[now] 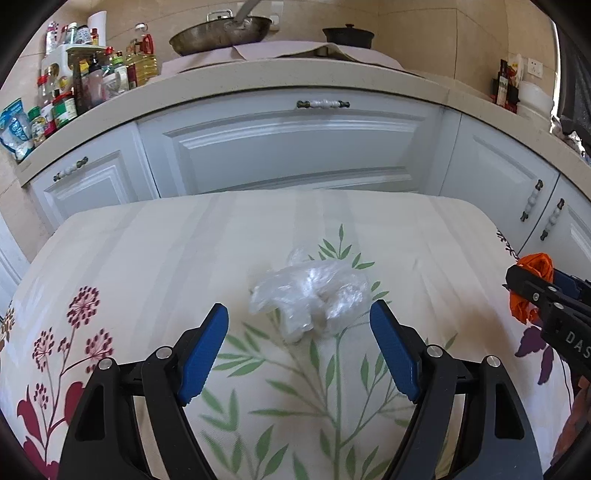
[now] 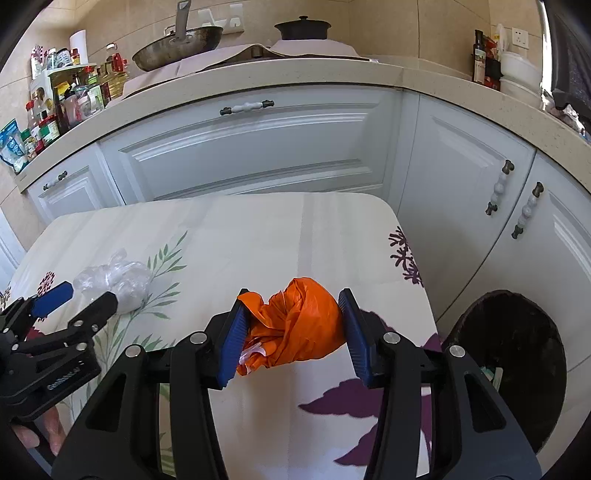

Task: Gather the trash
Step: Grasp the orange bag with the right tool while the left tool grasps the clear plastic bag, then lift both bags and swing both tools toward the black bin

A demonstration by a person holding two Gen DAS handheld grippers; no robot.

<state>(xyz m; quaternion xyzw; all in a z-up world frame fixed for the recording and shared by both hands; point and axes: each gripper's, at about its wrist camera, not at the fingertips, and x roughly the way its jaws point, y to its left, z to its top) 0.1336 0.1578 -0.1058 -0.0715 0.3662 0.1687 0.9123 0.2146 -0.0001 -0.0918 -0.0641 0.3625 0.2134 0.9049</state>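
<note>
On my right claw [image 2: 291, 325] the body shows only the letters "DAS" in the left wrist view; the print on my left claw [image 1: 299, 325] is too blurred to read. My left claw stands wide, its blue pads on either side of the clear plastic wad [image 1: 310, 295], not touching it, on the floral-clothed counter [image 1: 147, 251]. My right claw grips the crumpled orange bag [image 2: 295, 325] between both pads, near the counter's right edge. Beyond that edge, just beside it and lower, sits the dark trash bin [image 2: 517, 362], its mouth open. The cloth between the two claws is bare. White cabinets [image 2: 258, 147] stand close behind the far edge; above them are a wok [image 2: 177, 48], a black pot [image 2: 303, 27] and crowded bottles [image 1: 74, 85]
</note>
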